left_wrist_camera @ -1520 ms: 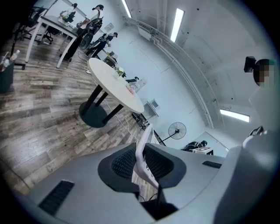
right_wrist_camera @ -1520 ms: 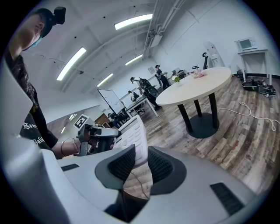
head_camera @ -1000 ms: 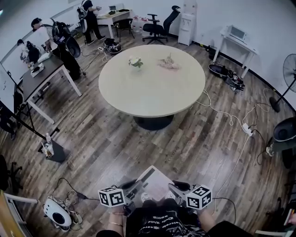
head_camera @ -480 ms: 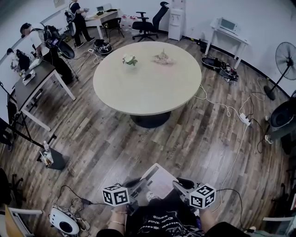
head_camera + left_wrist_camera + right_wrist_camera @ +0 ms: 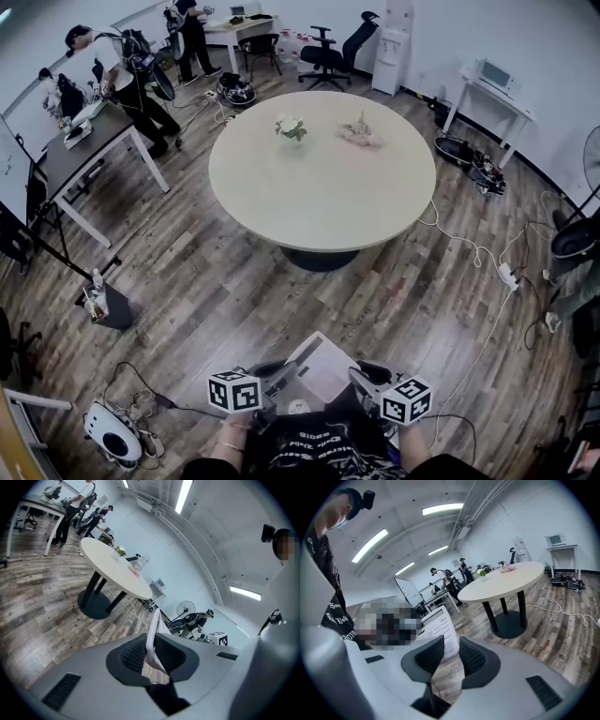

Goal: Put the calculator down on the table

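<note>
Both grippers hold the white calculator low in front of me, above the wood floor. My left gripper is shut on its left edge, which runs edge-on between the dark pads. My right gripper is shut on its right side, and the key face reaches in between that gripper's pads. The round beige table stands ahead, well apart from the calculator, and also shows as the table and the table in the two gripper views.
A small flower pot and a pink bundle sit at the table's far side. Cables and a power strip lie on the floor to the right. A desk with people stands on the left. A white device sits near my left foot.
The head view swung left, then back right, and the table now looks slightly nearer. Both grippers keep their hold on the calculator in the same pose.
</note>
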Tool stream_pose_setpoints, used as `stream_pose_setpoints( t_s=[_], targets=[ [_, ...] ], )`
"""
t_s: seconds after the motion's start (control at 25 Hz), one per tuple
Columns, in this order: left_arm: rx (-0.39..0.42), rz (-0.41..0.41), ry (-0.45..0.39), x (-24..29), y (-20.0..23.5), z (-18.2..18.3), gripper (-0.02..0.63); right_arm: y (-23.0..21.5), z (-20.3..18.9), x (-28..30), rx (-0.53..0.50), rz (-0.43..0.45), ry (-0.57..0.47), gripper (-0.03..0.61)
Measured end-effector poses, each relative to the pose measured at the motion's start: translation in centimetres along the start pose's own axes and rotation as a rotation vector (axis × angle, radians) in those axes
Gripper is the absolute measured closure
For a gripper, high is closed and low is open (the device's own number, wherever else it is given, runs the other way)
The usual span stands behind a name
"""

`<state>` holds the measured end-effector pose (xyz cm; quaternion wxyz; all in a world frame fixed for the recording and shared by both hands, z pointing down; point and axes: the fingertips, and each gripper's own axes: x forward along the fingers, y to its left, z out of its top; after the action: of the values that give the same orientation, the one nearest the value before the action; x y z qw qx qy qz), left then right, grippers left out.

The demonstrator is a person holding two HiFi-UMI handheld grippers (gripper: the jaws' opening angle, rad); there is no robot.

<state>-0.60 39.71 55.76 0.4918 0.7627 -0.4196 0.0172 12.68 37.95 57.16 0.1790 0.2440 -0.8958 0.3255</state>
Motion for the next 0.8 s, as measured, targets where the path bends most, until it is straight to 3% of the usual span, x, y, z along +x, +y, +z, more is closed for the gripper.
stream_pose_setpoints(
  t_s=[0.44, 0.8],
  targets=[
    [-0.044, 0.072, -0.137, 7.8, 1.1, 10.7, 0.546, -9.7, 11.7, 4.8, -0.126, 0.093, 0.057, 0.465],
    [-0.116, 0.107, -0.183, 13.4, 1.8, 14.2, 0.545, -15.6, 15.8, 6.2, -0.160, 0.123, 0.095, 0.465]
  ],
)
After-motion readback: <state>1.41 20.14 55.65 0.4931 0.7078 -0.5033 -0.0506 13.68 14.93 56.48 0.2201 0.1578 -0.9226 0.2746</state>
